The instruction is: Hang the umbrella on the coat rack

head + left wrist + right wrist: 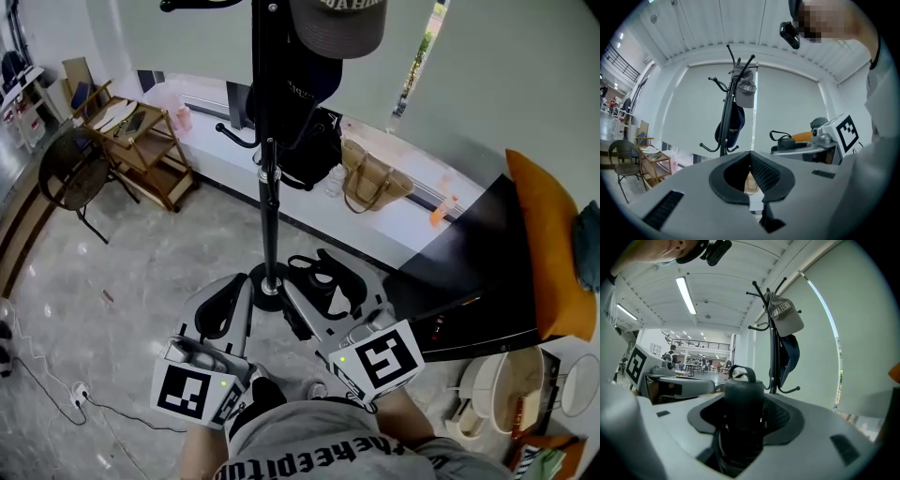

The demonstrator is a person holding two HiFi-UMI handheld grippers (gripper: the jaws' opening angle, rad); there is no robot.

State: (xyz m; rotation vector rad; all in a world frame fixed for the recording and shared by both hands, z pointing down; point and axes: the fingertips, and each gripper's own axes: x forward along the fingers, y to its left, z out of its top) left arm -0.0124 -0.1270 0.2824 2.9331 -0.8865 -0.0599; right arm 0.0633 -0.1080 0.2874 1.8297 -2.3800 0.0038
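Closest to us, at the bottom of the head view, is our grey shirt (319, 450). Just beyond it is the marker cube (190, 392) of our left claw (222, 314). Far off to the left, a chair (70, 173) and a wooden cart (141, 141) stand on the pale floor (122, 300) by the wall.

Our left claw points level toward the coat rack (270, 187). In its own view the jaws are pressed together with nothing between them. Seen from above, the rack's round base sits on the floor between our two claws. A grey cap (337, 23) tops the rack, a navy cap (314, 80) hangs under it, and a black bag (314, 150) hangs lower still.

To the right of the pole, our right claw (328, 291) is clamped on the umbrella (743, 399). Its dark handle end sticks out between the pads, with a strap loop at the tip. The umbrella is held short of the rack and touches no hook.

Further right, a tan bag (370, 183) rests on the white ledge (403, 220). Beyond that is a black desk (469, 272) with an orange cushion (548, 244) beside it.
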